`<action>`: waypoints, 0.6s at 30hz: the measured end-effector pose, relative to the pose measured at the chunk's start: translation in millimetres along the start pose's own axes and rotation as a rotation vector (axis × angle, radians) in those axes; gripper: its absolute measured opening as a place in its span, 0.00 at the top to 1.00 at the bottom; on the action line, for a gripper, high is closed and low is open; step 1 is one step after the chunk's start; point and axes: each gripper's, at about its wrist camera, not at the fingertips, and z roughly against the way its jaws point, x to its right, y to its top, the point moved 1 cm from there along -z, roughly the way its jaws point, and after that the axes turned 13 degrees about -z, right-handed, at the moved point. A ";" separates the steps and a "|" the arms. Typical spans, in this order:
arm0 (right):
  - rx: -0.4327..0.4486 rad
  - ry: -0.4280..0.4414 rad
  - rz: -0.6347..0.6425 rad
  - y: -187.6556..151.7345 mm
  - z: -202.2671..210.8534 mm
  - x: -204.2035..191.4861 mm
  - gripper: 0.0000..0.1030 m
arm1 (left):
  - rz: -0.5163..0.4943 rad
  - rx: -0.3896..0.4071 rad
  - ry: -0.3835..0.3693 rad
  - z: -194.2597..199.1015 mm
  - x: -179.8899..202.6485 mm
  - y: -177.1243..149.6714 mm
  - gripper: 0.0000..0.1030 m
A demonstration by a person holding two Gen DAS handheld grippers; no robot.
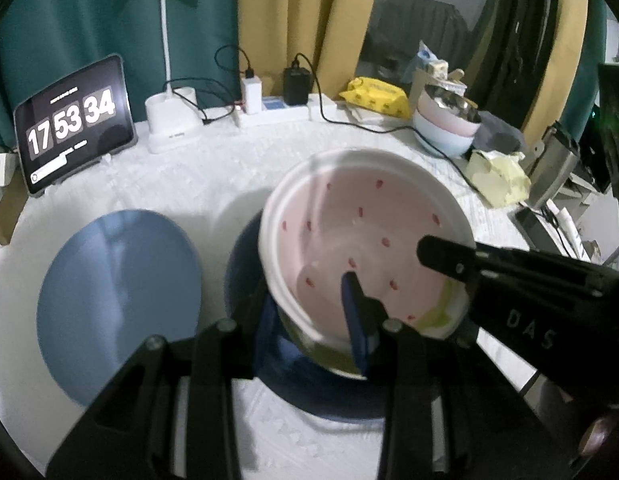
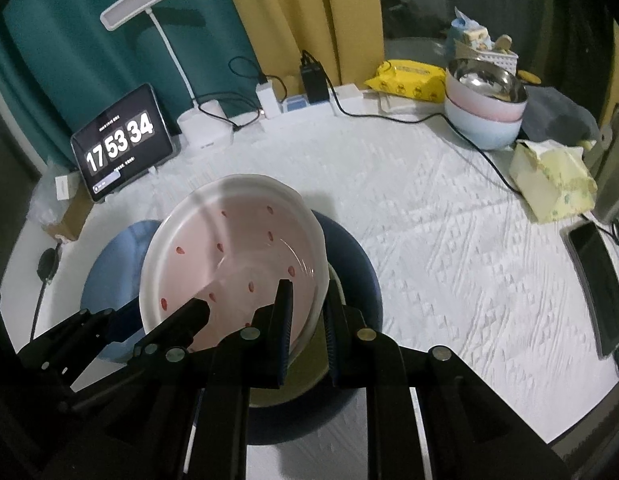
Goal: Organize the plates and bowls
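A pink watermelon-pattern bowl with red seed marks and a white rim is held tilted above a dark blue plate. My left gripper is shut on the bowl's near rim, one finger inside, one outside. My right gripper is shut on the bowl at its right rim, over the dark blue plate. A light blue plate lies flat to the left; it also shows in the right wrist view. The right gripper's arm reaches in from the right.
A stack of pastel bowls with a steel bowl on top stands at the back right. A tablet clock, lamp base, power strip and cables, yellow packs and a phone line the table's edges.
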 end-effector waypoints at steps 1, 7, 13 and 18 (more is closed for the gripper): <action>-0.002 -0.001 -0.001 -1.0 -0.4 0.5 0.84 | -0.001 -0.002 -0.001 -0.4 0.5 -1.0 0.67; -0.011 -0.005 0.002 -5.5 -1.0 4.1 0.84 | -0.006 -0.033 -0.001 -7.2 6.0 -7.7 0.67; -0.007 -0.011 0.003 -7.6 -0.6 5.2 0.79 | -0.022 -0.034 0.018 -7.3 9.5 -8.6 0.66; -0.009 0.005 -0.005 -7.7 0.7 9.7 0.77 | -0.018 -0.033 0.041 -7.9 7.1 -11.1 0.66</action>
